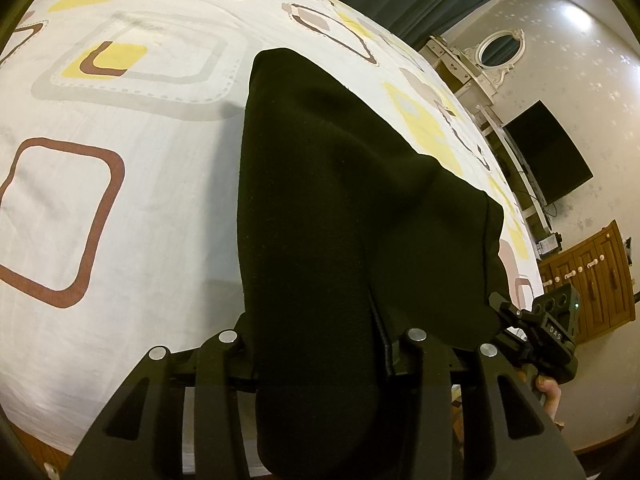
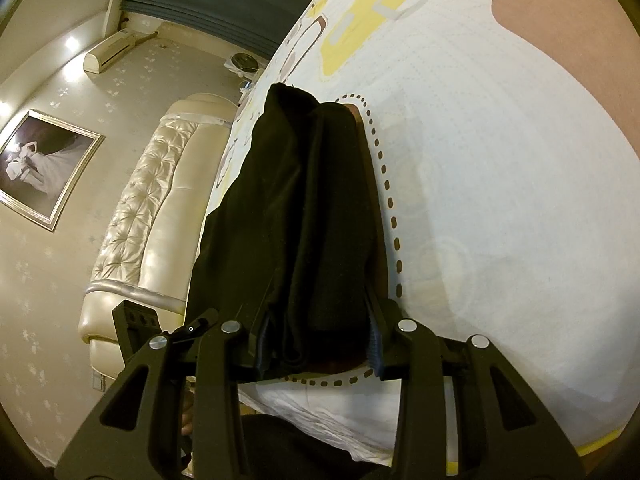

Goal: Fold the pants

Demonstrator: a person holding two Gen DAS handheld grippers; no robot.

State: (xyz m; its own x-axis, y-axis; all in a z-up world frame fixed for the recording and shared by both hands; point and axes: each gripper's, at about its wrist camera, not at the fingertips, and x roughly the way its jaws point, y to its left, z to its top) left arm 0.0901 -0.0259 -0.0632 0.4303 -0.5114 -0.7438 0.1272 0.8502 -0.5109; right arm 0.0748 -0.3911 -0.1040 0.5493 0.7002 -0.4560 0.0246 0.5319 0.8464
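Note:
The black pants (image 1: 340, 208) hang lifted over a bed with a white patterned sheet (image 1: 120, 200). My left gripper (image 1: 320, 344) is shut on one end of the pants, and the cloth drapes over and hides its fingers. My right gripper (image 2: 316, 344) is shut on a bunched part of the pants (image 2: 308, 220), with cloth pinched between its blue-padded fingers (image 2: 376, 344). The right gripper also shows in the left wrist view (image 1: 532, 332) at the pants' right edge. The far end of the pants rests on the sheet (image 2: 480, 160).
A cream tufted headboard (image 2: 140, 216) stands at the bed's left side. A framed picture (image 2: 44, 168) and an air conditioner (image 2: 110, 50) are on the wall. A dark television (image 1: 548, 152) and wooden cabinet (image 1: 592, 276) stand beyond the bed's right edge.

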